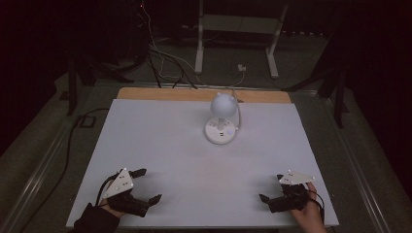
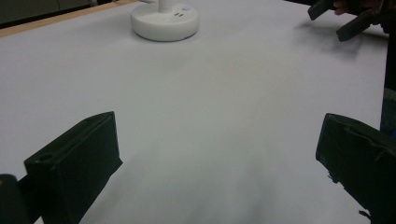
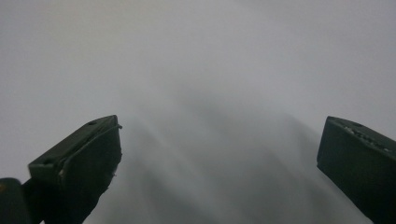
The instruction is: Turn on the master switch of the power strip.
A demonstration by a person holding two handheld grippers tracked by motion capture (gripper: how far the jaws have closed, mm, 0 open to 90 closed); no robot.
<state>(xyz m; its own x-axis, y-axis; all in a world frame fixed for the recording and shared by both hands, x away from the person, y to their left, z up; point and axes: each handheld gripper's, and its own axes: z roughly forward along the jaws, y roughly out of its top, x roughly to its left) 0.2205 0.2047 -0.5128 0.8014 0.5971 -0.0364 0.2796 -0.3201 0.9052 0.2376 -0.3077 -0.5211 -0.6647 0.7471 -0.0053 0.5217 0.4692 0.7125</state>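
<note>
While both sit nearer the person than the round-based white globe lamp point(image 1: 221, 121) | left gripper point(image 1: 147, 187) jaws wide apart | right gripper point(image 1: 272, 188) jaws wide apart, 0 held

lamp point(image 2: 164, 21): top cropped by upper edge in left gripper view, base only; base markings too small to read
right gripper point(image 2: 343, 18): far off in left gripper view, partly cut by top-right corner
left gripper point(image 1: 145, 187): hand and sleeve cut by bottom edge in high view
table surface point(image 3: 196, 70): soft, blurred in right gripper view, no detail
room behind table: too dark, cables and stand legs barely legible
</note>
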